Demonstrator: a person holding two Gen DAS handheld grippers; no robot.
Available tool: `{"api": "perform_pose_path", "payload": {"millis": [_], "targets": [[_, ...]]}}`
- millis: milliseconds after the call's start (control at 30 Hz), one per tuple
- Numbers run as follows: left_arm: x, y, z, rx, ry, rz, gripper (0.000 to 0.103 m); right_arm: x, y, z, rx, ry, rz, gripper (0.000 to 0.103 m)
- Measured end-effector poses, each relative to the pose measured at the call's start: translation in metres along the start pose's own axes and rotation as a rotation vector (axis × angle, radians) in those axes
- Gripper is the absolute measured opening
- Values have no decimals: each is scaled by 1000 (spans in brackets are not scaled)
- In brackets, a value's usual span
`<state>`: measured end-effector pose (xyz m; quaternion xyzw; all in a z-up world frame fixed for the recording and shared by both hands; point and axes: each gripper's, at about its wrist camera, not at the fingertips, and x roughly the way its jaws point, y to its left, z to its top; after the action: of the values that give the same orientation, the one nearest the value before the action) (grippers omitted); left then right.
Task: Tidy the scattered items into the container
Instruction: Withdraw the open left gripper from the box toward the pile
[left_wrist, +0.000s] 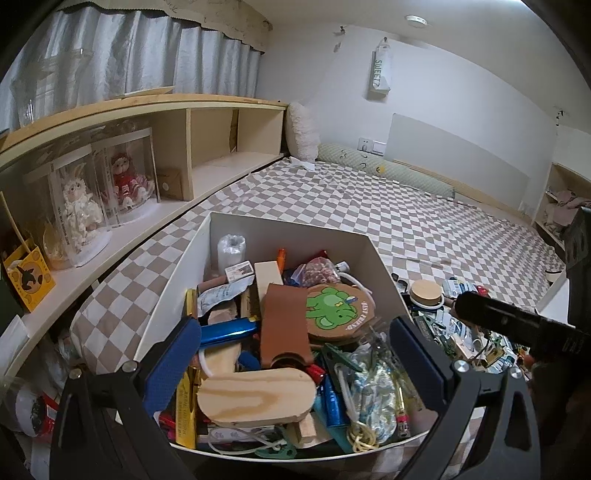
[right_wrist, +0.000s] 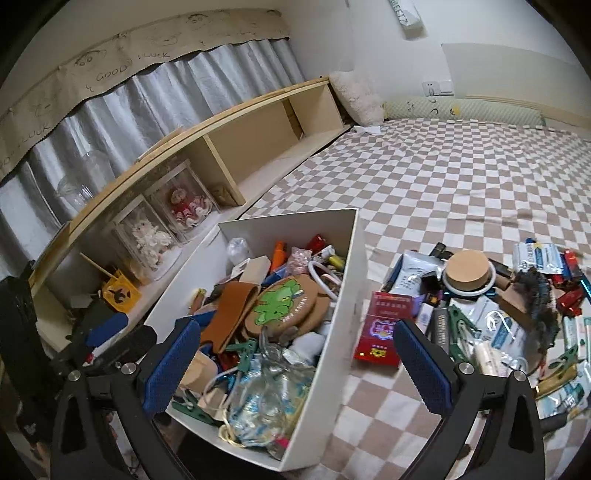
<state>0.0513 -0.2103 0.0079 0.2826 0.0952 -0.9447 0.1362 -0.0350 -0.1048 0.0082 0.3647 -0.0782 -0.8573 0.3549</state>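
Observation:
A white box (left_wrist: 380, 266) (right_wrist: 351, 258) stands on the checkered bed, filled with small items: a green elephant coaster (left_wrist: 334, 308) (right_wrist: 275, 301), a brown leather piece (left_wrist: 284, 321), an oval wood block (left_wrist: 255, 397), a blue metallic tube (left_wrist: 229, 330). My left gripper (left_wrist: 291, 365) is open and empty, hovering over the box's near end. My right gripper (right_wrist: 295, 365) is open and empty above the box's right wall. A pile of scattered items lies right of the box: a red cigarette pack (right_wrist: 384, 328), a cork-lidded jar (right_wrist: 467, 275) (left_wrist: 426, 293), packets and clips.
A wooden shelf (left_wrist: 147, 107) (right_wrist: 221, 125) runs along the bed's left side, holding dolls in clear cases (left_wrist: 125, 181) and a yellow bag (left_wrist: 31, 278). Pillows (left_wrist: 303, 133) lie at the head. The right gripper's body (left_wrist: 517, 321) shows in the left wrist view.

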Motion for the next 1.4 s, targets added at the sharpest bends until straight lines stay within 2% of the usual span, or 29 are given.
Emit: {"api": "perform_pose_path", "payload": {"millis": [400, 600, 900, 1267, 1400], "targets": [[0, -28, 1, 24, 2, -31, 103, -24, -21, -2, 4, -26, -21, 103], [-1, -47, 7, 46, -13, -65, 103, -47, -39, 2, 32, -73, -42, 103], [7, -80, 9, 77, 0, -138, 103, -85, -70, 2, 34, -150, -151, 103], [18, -119, 6, 101, 20, -203, 103, -115, -109, -6, 62, -185, -240, 103], [20, -132, 3, 111, 32, -256, 103, -125, -123, -11, 68, -188, -278, 103]]}}
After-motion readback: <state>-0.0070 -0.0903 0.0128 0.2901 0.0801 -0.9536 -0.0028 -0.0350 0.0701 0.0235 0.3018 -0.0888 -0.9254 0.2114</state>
